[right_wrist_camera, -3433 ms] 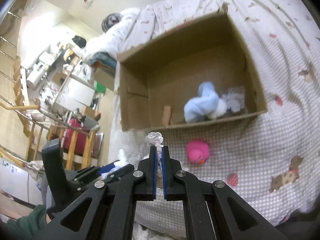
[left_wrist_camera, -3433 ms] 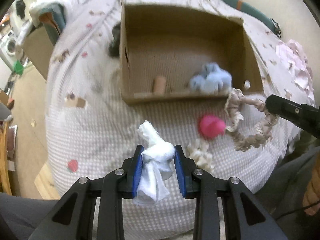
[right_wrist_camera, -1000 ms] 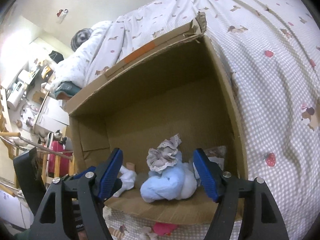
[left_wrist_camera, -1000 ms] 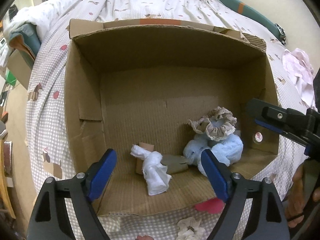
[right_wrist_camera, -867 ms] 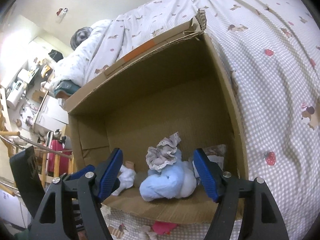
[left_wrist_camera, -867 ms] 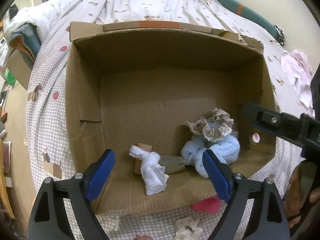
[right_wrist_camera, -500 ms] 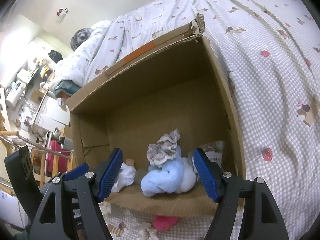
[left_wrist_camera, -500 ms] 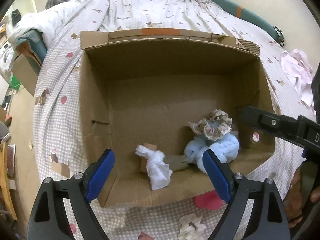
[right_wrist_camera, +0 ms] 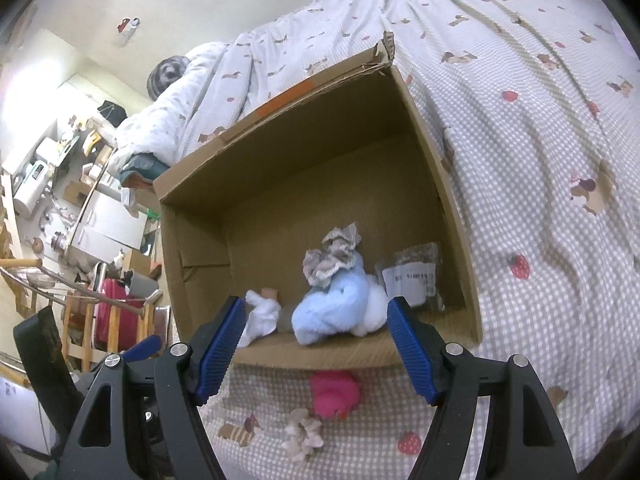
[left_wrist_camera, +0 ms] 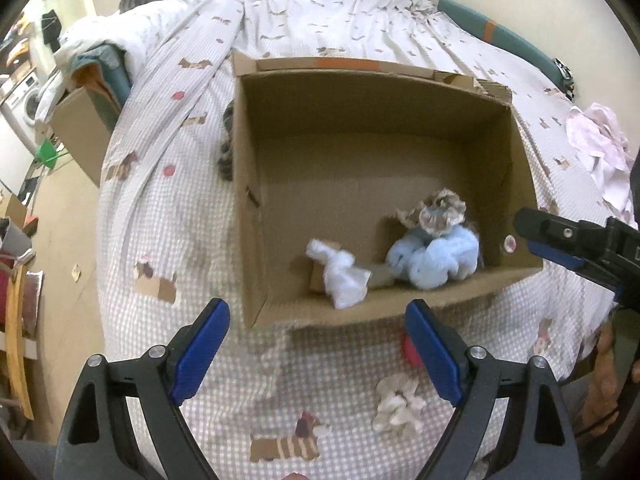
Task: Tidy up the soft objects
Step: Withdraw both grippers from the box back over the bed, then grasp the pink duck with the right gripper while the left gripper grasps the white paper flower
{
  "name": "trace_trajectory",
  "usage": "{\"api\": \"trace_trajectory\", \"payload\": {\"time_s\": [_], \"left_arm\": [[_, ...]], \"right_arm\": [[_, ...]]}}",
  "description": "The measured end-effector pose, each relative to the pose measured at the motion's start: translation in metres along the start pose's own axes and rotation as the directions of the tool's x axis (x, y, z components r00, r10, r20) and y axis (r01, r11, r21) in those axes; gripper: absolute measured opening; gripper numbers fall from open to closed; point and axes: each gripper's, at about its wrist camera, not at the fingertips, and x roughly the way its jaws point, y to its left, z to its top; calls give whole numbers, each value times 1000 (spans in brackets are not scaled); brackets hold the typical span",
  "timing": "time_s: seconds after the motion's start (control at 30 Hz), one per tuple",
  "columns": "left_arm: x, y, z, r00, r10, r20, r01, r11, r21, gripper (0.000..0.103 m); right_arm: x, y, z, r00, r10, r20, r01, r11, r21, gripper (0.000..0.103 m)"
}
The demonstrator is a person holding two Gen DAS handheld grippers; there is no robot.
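An open cardboard box lies on the bed. Inside it rest a knotted white cloth, a fluffy light-blue toy and a beige frilly scrunchie on top of the toy. On the blanket in front of the box lie a pink rubber duck and a small cream scrunchie. My left gripper hangs open and empty just before the box's near wall. My right gripper is open and empty too, above the duck.
A checked blanket with dog and strawberry prints covers the bed. A clear packet lies in the box's right corner. A pink garment lies at the right. The bed's left edge drops to a cluttered floor.
Both grippers have drawn back and up from the box, so the box looks smaller and the duck and cream scrunchie show in front. The items in the box have stayed in place.
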Motion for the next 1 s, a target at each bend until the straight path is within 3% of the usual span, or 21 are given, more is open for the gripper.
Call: {"api": "trace_trajectory", "payload": {"time_s": [0.3,0.43,0.57,0.8,1.0], "left_arm": [[-6,19,-27,999,2,-39,-5,997,-77,88],[0,26,-43,995,-24,-92,11,990,-138,88],[6,31,-53,993,3,-121,-24,984,-174,88],[18,50,-52,987,8,-158,-51,961,-270,88],[26,45,-53,982,7,-186,-55,966,-254,88]], "right_arm": [[-4,6,-30,998,-36,-47,34,999,-39,77],[3,9,-41,996,-44,-82,40,998,-49,77],[17,12,-51,990,-55,-131,48,998,-51,77],[63,19,-62,959,-122,-255,96,989,-112,77],[101,22,-66,926,-207,-315,163,974,-160,77]]}}
